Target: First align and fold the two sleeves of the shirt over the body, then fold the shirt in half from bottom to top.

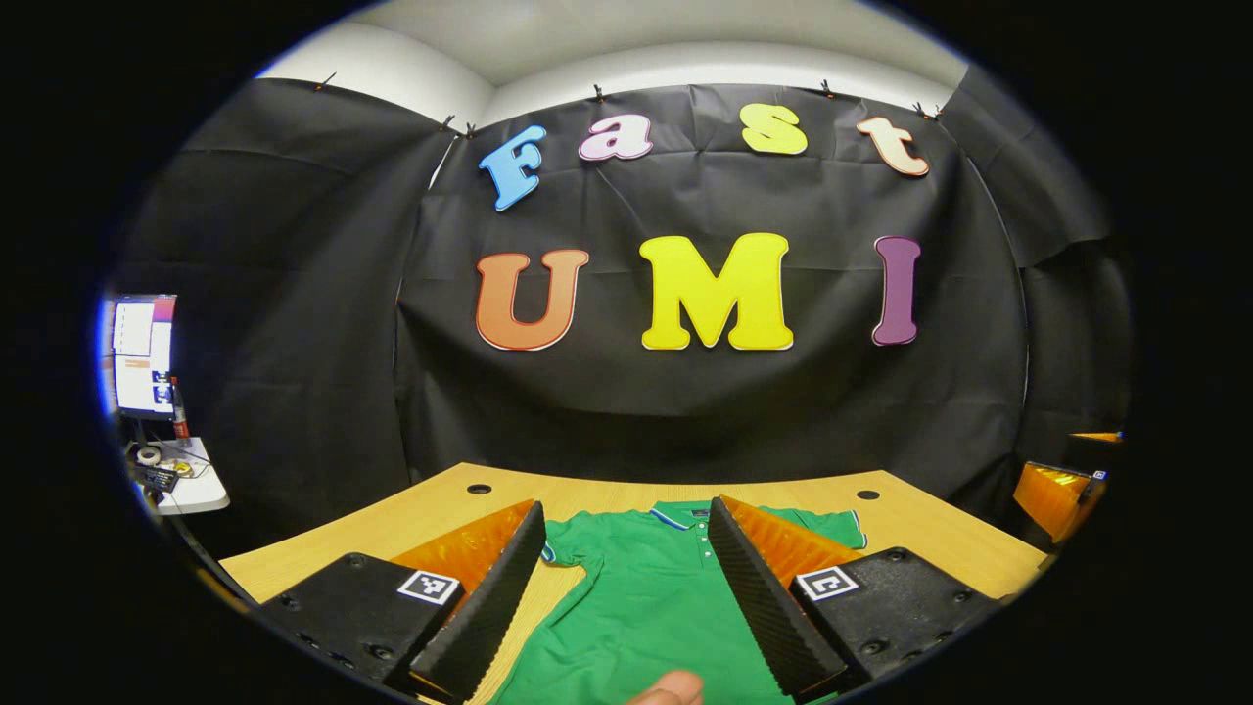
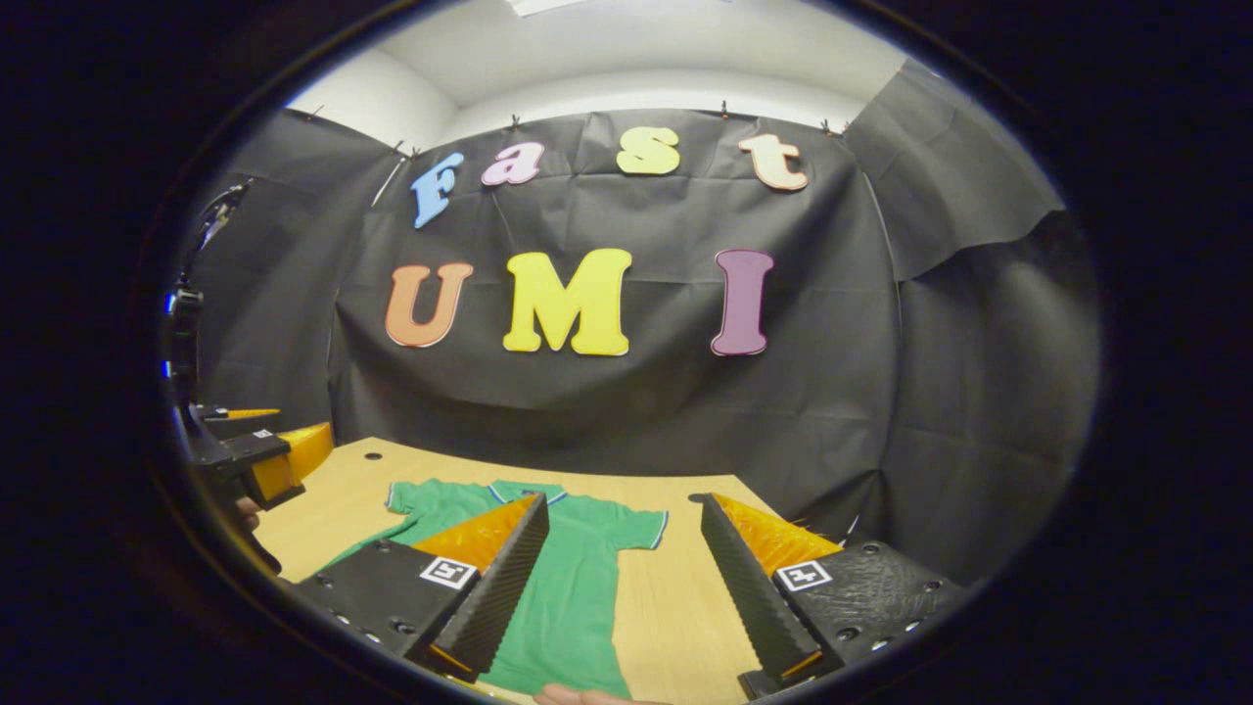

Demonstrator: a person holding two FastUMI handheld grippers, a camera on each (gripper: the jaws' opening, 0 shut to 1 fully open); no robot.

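The green polo shirt [image 1: 646, 607] lies flat on the wooden tabletop [image 1: 431, 519], collar toward the booth's wall. From left to right, its left sleeve [image 1: 563, 558] and right sleeve [image 2: 636, 529] both lie spread out, so by my reading no fold is made yet. The left tongs [image 1: 626, 597] and right tongs [image 2: 622, 587] hang wide apart above it, holding nothing.

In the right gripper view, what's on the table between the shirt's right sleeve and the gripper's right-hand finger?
Nothing: bare wooden table lies between the green shirt's sleeve and that finger. The right gripper's jaws stand open.
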